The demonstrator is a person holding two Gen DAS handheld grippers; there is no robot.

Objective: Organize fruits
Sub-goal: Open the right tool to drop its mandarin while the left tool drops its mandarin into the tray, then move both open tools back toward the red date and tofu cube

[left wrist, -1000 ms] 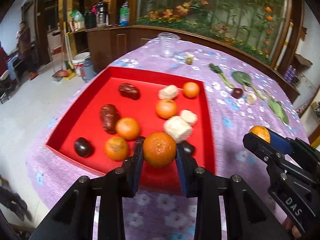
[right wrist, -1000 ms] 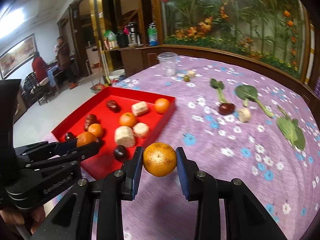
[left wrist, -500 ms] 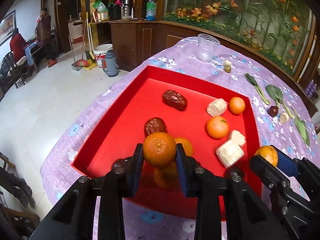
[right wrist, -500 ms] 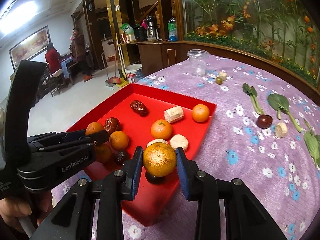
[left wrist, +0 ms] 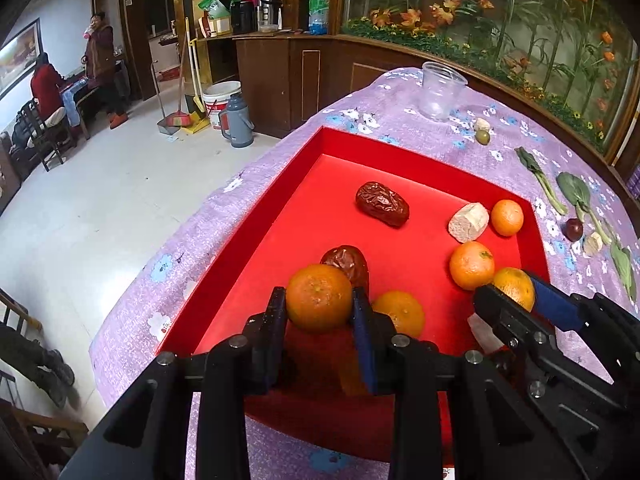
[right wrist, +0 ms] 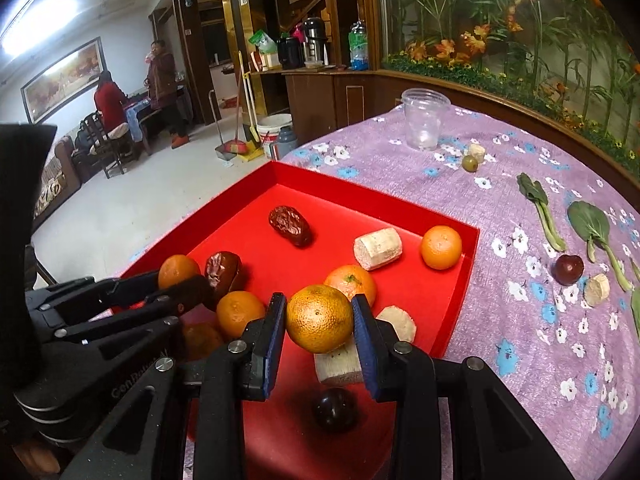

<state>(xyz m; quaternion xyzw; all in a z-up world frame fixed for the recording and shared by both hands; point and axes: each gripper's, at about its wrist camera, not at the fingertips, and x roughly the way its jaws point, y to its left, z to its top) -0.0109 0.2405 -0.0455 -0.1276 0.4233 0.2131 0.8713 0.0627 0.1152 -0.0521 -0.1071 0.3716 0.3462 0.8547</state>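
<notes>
A red tray [left wrist: 256, 236] [right wrist: 452, 312] on the purple flowered table holds several oranges, two wrinkled red dates [left wrist: 382, 204] [right wrist: 290, 220], pale root chunks [right wrist: 378, 248] and a dark plum [right wrist: 334, 408]. My left gripper [left wrist: 320, 308] is shut on an orange [left wrist: 319, 303] and holds it above the tray's near left part. My right gripper [right wrist: 320, 324] is shut on another orange [right wrist: 319, 318] above the tray's near right part. Each gripper shows in the other's view, the right one [left wrist: 516, 292], the left one [right wrist: 176, 280].
A clear plastic cup [right wrist: 424, 124] stands at the table's far side. A green olive [right wrist: 470, 163], leafy greens [right wrist: 540, 208], a dark red fruit [right wrist: 568, 269] and root pieces lie on the cloth right of the tray. The table edge drops to the floor on the left.
Both grippers have moved left and forward over the tray, each still holding its orange. The right gripper came from above the cloth to above the tray.
</notes>
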